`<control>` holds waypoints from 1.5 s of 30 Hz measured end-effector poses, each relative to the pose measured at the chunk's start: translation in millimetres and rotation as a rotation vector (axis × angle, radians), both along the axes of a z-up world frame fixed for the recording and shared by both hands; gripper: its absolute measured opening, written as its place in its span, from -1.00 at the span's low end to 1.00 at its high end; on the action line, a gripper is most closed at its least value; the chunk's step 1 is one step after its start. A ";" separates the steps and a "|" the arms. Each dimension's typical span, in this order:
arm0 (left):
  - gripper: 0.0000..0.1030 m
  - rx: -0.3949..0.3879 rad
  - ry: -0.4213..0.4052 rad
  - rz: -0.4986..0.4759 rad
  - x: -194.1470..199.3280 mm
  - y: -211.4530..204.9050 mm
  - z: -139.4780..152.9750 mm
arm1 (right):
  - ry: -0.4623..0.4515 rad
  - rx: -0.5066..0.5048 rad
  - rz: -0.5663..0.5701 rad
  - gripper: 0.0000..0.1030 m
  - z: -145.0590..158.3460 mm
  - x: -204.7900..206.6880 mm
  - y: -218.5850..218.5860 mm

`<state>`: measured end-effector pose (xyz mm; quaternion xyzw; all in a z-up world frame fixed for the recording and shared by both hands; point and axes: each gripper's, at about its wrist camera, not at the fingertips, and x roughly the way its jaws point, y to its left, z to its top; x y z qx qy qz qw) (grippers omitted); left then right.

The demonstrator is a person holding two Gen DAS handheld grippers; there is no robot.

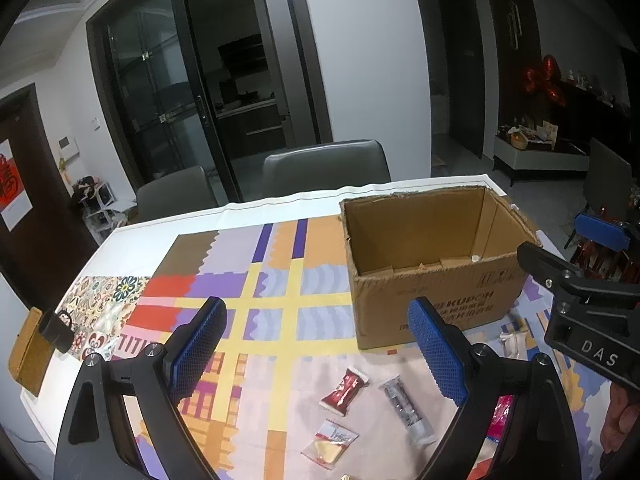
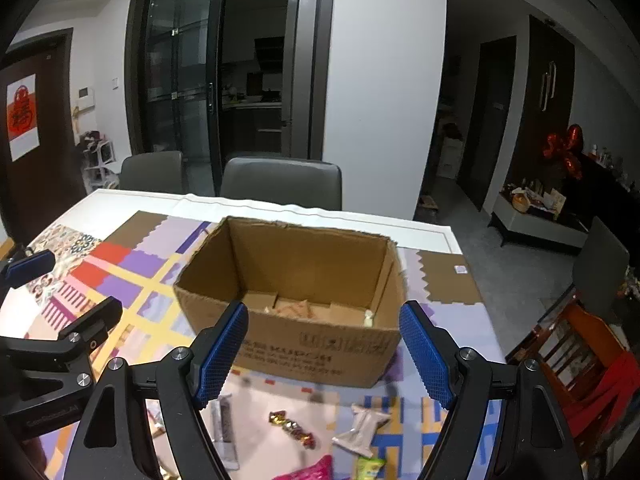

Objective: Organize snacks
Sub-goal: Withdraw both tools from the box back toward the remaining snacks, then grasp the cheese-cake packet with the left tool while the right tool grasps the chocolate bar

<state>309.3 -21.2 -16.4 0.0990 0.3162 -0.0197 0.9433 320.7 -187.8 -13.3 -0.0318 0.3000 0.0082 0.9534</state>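
Both my grippers are released, nothing between the fingers. The left gripper (image 1: 320, 354) and right gripper (image 2: 324, 354) hover over loose snacks like the red wrapper (image 1: 344, 390), with the cardboard box (image 2: 288, 280) open-topped just beyond on the bench (image 1: 280, 280), probably for easy drop-ins.

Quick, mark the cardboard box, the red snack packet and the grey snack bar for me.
cardboard box (image 1: 436, 304), left wrist view, printed front wall.
red snack packet (image 1: 343, 391), left wrist view, middle of wrapper.
grey snack bar (image 1: 404, 406), left wrist view, middle of wrapper.
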 end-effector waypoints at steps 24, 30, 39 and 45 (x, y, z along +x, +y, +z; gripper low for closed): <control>0.80 -0.018 0.042 0.016 -29.3 38.4 -49.8 | 0.080 -0.014 0.084 0.53 -50.2 -17.4 46.9; 0.80 -0.012 0.059 0.000 -35.6 41.5 -64.0 | 0.103 -0.031 0.102 0.53 -64.8 -22.4 55.4; 0.80 -0.025 0.092 -0.003 -41.9 48.9 -90.7 | 0.126 -0.045 0.120 0.53 -80.6 -25.3 63.7; 0.80 -0.035 0.128 -0.010 -43.7 53.1 -111.2 | 0.152 -0.057 0.145 0.53 -97.0 -25.8 71.9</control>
